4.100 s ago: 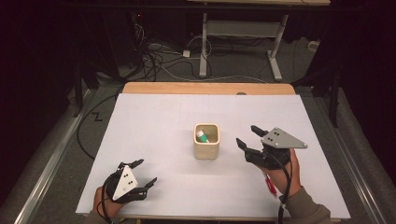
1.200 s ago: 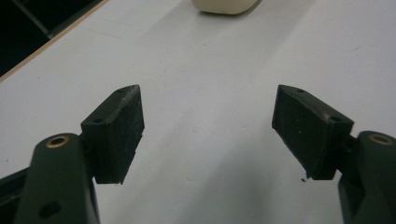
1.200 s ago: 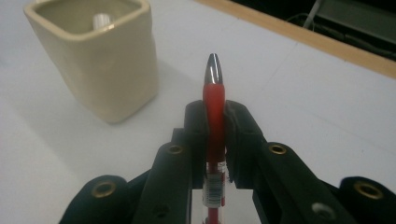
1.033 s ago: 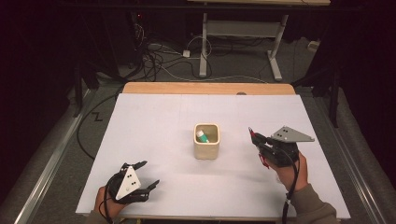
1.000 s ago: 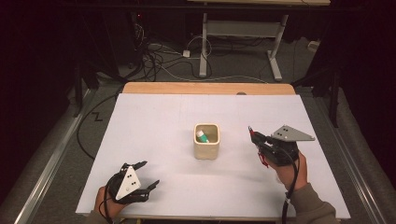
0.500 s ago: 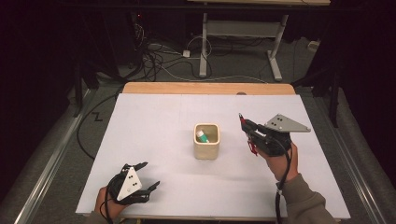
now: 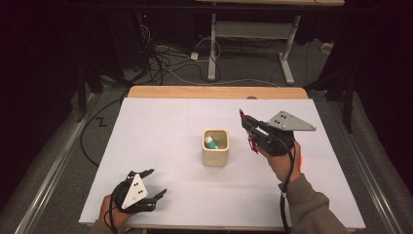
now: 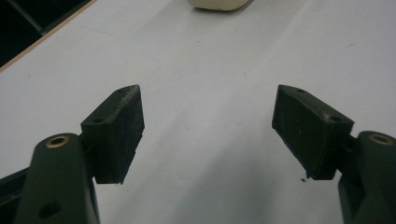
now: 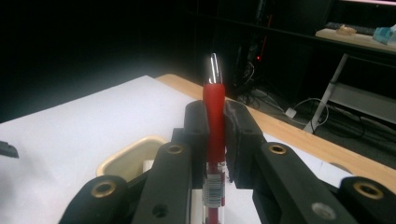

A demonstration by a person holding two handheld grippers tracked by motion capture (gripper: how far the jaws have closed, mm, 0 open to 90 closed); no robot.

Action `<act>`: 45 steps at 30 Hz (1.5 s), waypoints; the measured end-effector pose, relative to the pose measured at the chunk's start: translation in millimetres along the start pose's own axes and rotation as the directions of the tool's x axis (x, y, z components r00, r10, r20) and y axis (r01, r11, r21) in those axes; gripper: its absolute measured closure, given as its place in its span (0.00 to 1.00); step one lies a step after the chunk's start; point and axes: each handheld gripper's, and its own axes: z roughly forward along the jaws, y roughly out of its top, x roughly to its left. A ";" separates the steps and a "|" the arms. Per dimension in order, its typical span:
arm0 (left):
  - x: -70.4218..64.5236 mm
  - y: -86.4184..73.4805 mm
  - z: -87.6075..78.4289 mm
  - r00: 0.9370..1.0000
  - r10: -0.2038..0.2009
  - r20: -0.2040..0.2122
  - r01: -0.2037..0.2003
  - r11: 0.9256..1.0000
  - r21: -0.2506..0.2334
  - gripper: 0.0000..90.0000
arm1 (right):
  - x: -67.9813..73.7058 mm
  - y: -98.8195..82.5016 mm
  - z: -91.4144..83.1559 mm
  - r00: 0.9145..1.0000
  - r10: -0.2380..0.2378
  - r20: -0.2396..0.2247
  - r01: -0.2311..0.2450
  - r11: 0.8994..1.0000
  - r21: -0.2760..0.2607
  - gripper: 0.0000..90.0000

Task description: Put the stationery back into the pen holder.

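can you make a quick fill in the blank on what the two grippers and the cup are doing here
1. The right gripper has its jaws shut on a red ____.
2. The left gripper rests near the table's front edge with its jaws ____.
3. The cream cup stands on the ____ table top.
4. The pen points with its ____ tip away from the hand.

Missing words: pen; open; white; silver

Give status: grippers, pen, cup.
Right gripper shut on red pen, beside cup. Left gripper open, empty, low on table. Cup holds one green-and-white item. Nothing between pen and cup.
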 end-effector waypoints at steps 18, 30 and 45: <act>2.1 -0.8 1.5 1.000 -0.010 0.006 0.010 1.000 -0.008 0.27 | 11.5 16.6 25.7 0.999 0.012 -0.050 -0.016 0.997 -0.082 0.89; 0.8 -4.2 -1.6 1.000 -0.008 0.010 0.008 1.000 0.000 0.27 | 19.9 20.7 43.8 0.995 -0.002 -0.098 -0.008 0.995 -0.104 0.89; -0.2 -5.8 -4.6 1.000 -0.017 -0.004 0.017 1.000 0.005 0.27 | 27.8 22.2 57.9 0.988 -0.003 -0.155 -0.019 0.990 -0.137 0.89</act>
